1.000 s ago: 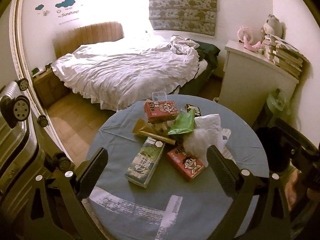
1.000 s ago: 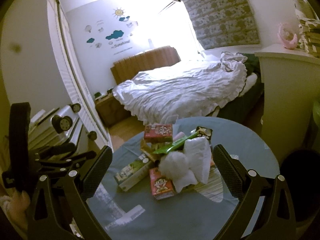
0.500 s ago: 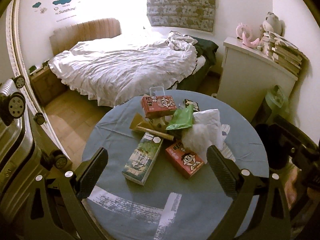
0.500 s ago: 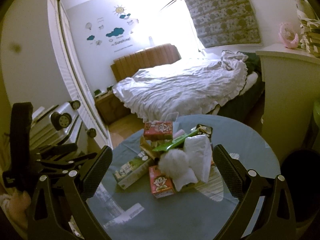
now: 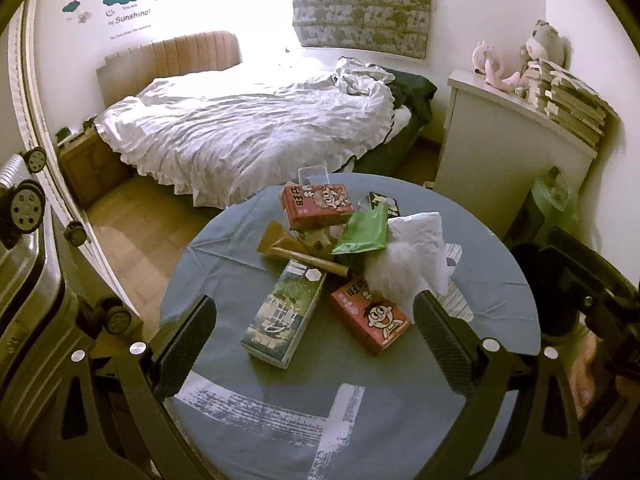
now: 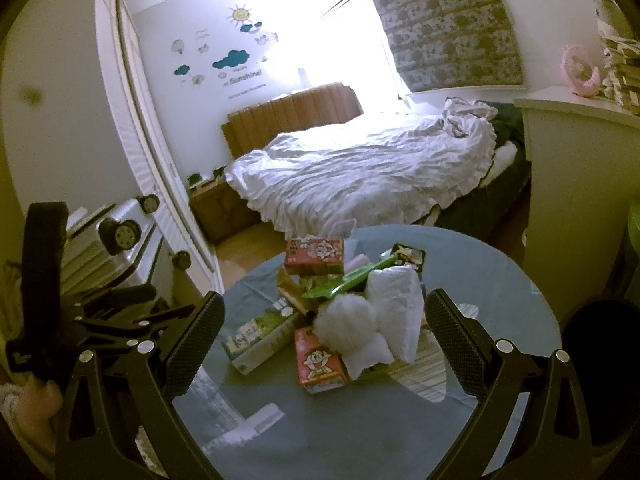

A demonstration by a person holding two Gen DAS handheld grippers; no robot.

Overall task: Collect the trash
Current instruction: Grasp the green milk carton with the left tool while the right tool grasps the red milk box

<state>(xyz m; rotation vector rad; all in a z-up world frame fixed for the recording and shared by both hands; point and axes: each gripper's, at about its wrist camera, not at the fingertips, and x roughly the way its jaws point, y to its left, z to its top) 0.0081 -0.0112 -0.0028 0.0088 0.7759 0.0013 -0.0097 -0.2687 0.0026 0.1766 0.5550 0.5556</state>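
Observation:
A pile of trash lies on a round blue-grey table [image 5: 248, 408]: a green-white carton [image 5: 284, 312], a red carton [image 5: 370, 320], a second red carton [image 5: 316, 206], a green wrapper [image 5: 364, 234], crumpled white tissue [image 5: 408, 264] and a brown paper cone [image 5: 304, 258]. My left gripper [image 5: 314, 346] is open and empty, above the near side of the pile. My right gripper [image 6: 324, 340] is open and empty, facing the same pile: red carton [image 6: 318, 366], tissue [image 6: 348, 326], green-white carton [image 6: 260, 336].
A bed with a white duvet [image 5: 248, 132] stands behind the table. A white cabinet [image 5: 508, 140] with stacked books stands at the right, with a dark bin [image 5: 536, 264] below it. A silver suitcase [image 5: 24, 248] stands at the left. The left gripper's body [image 6: 60, 320] shows in the right wrist view.
Both grippers have shifted slightly, so the pile sits a little higher and nearer in the views. Both stay open. Nothing on the table has moved.

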